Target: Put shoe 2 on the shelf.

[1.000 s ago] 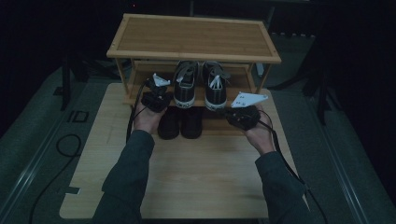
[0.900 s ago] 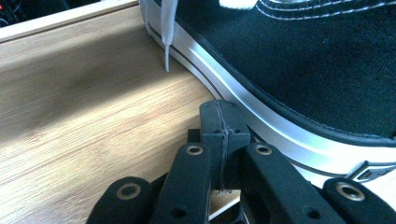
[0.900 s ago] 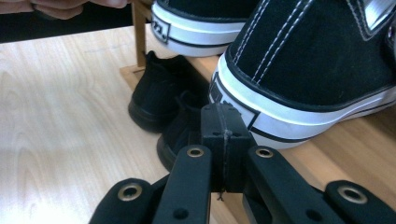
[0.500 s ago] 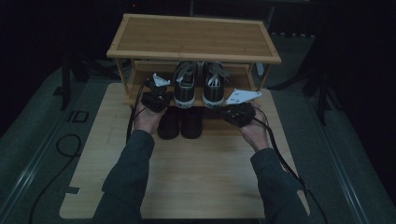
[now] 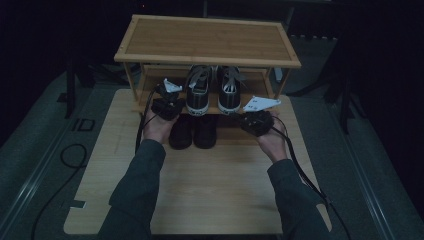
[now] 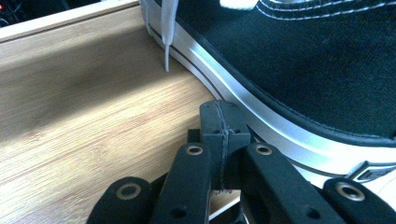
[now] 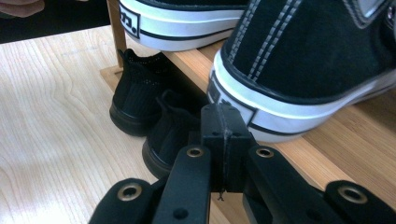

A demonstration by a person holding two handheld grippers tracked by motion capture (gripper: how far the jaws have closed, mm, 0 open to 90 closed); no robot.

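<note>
step: reach for pair of black canvas sneakers with white rubber soles (image 5: 214, 90) on lower shelf of bamboo shoe rack (image 5: 150, 45) | left tool (image 6: 219, 116) jaws together, at left sneaker's sole | right tool (image 7: 223, 122) jaws together, at right heel | advice: part both jaws first, then pinch each heel rim squarely

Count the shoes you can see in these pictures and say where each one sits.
4. Two sneakers sit side by side on the rack's lower shelf; two plain black shoes stand beneath them. Others may hide farther back.

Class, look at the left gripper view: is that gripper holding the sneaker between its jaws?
No. The left gripper has its jaws pressed together with nothing between them, beside the sneaker on the shelf board.
</note>
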